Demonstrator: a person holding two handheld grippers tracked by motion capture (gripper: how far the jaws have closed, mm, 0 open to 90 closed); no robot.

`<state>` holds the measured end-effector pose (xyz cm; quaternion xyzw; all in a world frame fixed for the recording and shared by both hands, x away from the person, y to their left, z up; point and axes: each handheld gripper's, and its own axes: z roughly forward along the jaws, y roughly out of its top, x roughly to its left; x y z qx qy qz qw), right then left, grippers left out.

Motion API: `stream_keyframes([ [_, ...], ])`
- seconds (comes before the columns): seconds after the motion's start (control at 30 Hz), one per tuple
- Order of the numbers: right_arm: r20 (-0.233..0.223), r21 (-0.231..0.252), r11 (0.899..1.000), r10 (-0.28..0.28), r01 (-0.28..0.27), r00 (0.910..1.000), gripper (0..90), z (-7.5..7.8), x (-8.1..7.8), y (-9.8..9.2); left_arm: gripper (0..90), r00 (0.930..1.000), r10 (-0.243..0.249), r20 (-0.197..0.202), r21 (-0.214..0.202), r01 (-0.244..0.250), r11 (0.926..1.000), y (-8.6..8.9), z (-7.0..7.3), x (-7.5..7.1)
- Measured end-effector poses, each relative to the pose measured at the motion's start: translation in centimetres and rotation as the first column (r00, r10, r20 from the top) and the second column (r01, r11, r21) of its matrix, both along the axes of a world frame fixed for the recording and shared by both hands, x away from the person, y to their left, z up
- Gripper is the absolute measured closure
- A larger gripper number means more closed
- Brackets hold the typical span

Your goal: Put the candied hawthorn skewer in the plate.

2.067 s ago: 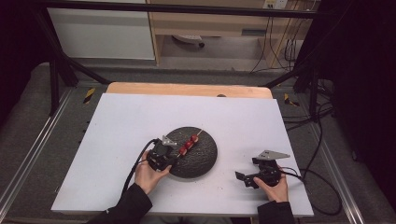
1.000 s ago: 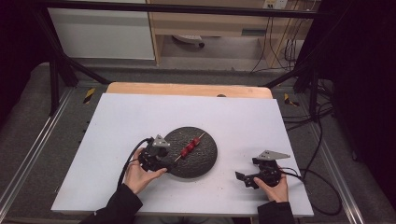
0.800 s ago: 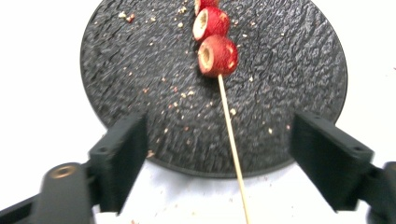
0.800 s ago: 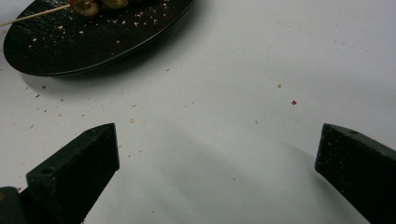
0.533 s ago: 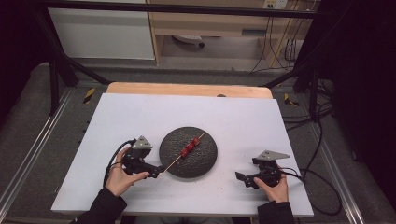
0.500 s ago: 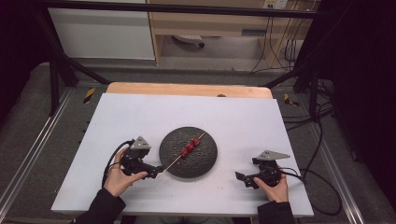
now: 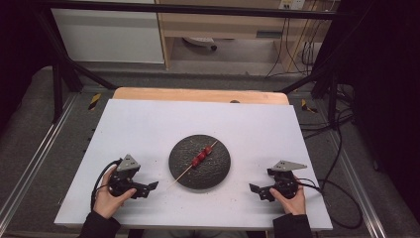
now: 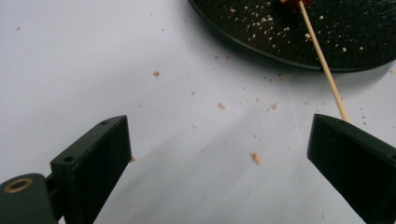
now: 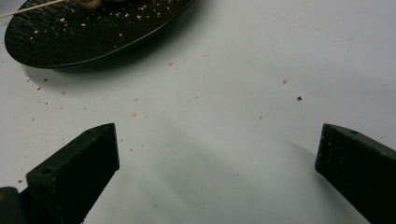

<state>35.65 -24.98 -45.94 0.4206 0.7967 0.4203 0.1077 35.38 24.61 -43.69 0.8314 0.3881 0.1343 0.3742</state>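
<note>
Skewer point(image 7: 198, 159) lies across the dark plate point(image 7: 218, 171) at mid-worktop point(image 7: 148, 124), its bare stick overhanging the rim. Left gripper point(image 7: 148, 188) and right gripper point(image 7: 256, 190) rest apart on open surface, fingers wide, holding nothing; the left's have just been opening.

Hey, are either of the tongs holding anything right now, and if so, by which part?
Nothing is held. The left tongs stand open, clear of the skewer lying on the black plate; the right tongs are open over the white table.
</note>
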Motion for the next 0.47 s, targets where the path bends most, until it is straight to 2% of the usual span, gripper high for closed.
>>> stream_keyframes([
  [0.1, -0.007, 0.000, 1.000, -0.004, 0.004, 1.0000, 0.5, 0.0, -0.1, 0.1, 6.5, 0.9999, 0.010, 0.000, -0.008, -0.010, 0.9999, 0.7, -0.5, -0.3],
  [0.2, -0.008, -0.002, 1.000, 0.003, -0.003, 1.0000, 0.5, -0.1, -0.1, 0.1, 6.7, 1.0000, 0.008, 0.000, 0.003, -0.008, 1.0000, 1.2, -0.9, -0.5],
  [0.47, -0.002, -0.001, 1.000, 0.009, -0.009, 1.0000, 0.5, -0.1, -0.1, 0.0, 6.5, 0.9999, 0.013, 0.011, 0.006, -0.013, 0.9999, 1.8, -1.2, -0.7],
])
